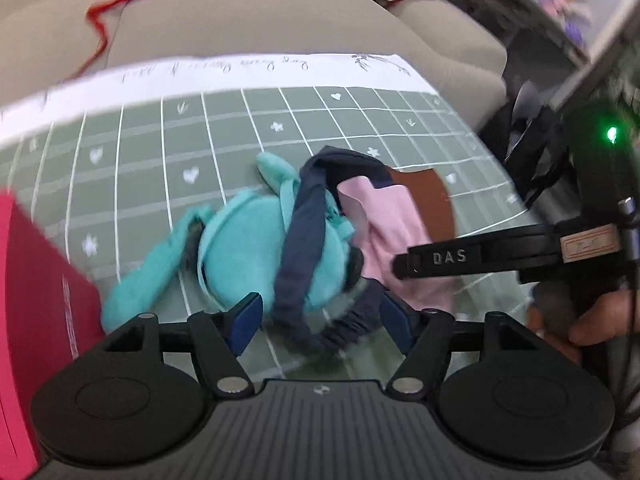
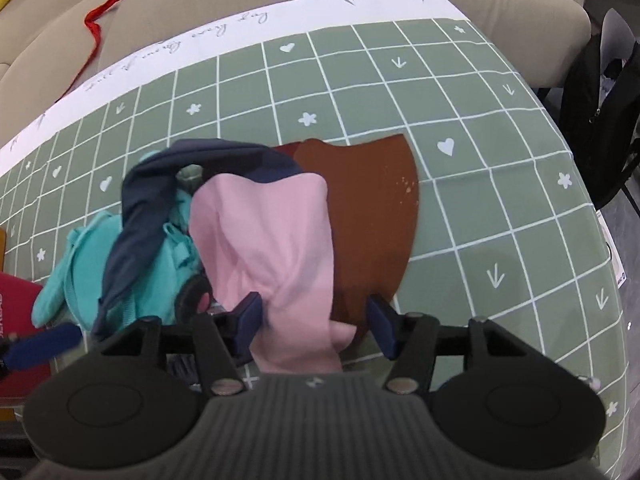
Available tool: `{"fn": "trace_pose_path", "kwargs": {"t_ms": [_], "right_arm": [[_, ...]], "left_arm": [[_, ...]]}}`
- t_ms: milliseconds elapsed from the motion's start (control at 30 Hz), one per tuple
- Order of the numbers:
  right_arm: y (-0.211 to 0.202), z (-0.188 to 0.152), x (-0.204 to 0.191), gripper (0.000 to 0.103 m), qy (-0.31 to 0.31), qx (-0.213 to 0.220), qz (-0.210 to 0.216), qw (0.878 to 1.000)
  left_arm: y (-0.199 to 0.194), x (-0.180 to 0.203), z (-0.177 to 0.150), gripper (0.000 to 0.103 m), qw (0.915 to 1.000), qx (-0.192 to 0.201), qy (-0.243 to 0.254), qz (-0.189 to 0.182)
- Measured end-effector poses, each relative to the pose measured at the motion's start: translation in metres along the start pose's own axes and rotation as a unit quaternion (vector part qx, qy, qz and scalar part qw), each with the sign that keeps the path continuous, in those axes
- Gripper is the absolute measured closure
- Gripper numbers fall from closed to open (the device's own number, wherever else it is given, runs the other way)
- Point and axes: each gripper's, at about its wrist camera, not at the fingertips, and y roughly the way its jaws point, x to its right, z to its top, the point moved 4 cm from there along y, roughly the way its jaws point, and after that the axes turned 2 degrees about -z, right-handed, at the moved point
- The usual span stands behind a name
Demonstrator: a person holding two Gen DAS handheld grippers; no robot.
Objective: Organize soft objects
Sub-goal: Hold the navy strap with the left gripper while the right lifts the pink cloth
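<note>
A teal plush toy point(image 1: 240, 248) point(image 2: 80, 264) lies on the green checked tablecloth point(image 1: 140, 168) point(image 2: 480, 200). A navy cloth band point(image 1: 300, 232) point(image 2: 136, 220) is draped over it. A pink cloth point(image 1: 384, 232) point(image 2: 272, 240) lies beside it, partly over a brown mat point(image 1: 432, 204) point(image 2: 372, 208). My left gripper point(image 1: 320, 320) is open, with the navy band's gathered end lying loose between its fingers. My right gripper point(image 2: 316, 320) is open over the near end of the pink cloth, which lies between the pads unpinched. One right finger point(image 1: 440, 258) reaches over the pink cloth in the left wrist view.
A red box point(image 1: 36, 320) point(image 2: 16, 312) stands at the table's left edge. A beige sofa point(image 1: 280, 20) with a red ribbon point(image 1: 120, 0) lies beyond the table. A black bag point(image 2: 600, 100) stands off the right edge. A person's hand point(image 1: 592, 320) holds the right gripper.
</note>
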Motion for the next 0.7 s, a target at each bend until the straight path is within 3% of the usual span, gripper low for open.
{"fn": "trace_pose_path", "kwargs": {"t_ms": [67,100,133,200,267,367,400,533,700], "right_arm": [[-0.001,0.001,-0.001,0.048,-0.006,0.005,0.001,1.0],[-0.001,0.001,-0.001,0.057,-0.006,0.006,0.005,1.0],[-0.002,0.001,-0.001,0.063,-0.004,0.007,0.012,1.0],[-0.004,0.001,-0.001,0.086,0.002,0.001,0.027,1.0],[-0.006,0.0,-0.003,0.095,-0.002,-0.002,0.032,0.999],[-0.011,0.0,-0.006,0.101,-0.014,0.002,0.034,0.999],[-0.014,0.0,-0.007,0.102,-0.017,0.003,0.034,0.999],[-0.037,0.004,-0.008,0.102,-0.022,0.024,0.039,0.999],[-0.068,0.007,-0.008,0.102,-0.025,0.056,0.034,0.998]], "left_arm": [[0.009,0.003,0.003,0.025,0.9995,0.0,0.018,0.027],[0.013,0.003,0.004,0.031,0.9993,-0.002,0.02,0.03],[0.018,0.003,0.005,0.038,0.9993,-0.009,0.017,0.031],[0.023,0.004,0.006,0.059,0.9991,-0.022,0.015,0.032],[0.023,0.004,0.007,0.074,0.9988,-0.02,0.015,0.041],[0.023,0.001,0.006,0.085,0.9991,-0.024,-0.014,0.032],[0.023,0.001,0.007,0.098,0.999,-0.027,-0.014,0.034],[0.019,0.003,0.008,0.099,0.9976,-0.028,0.004,0.063],[0.0,0.001,0.015,0.099,0.998,-0.017,-0.003,0.06]]}}
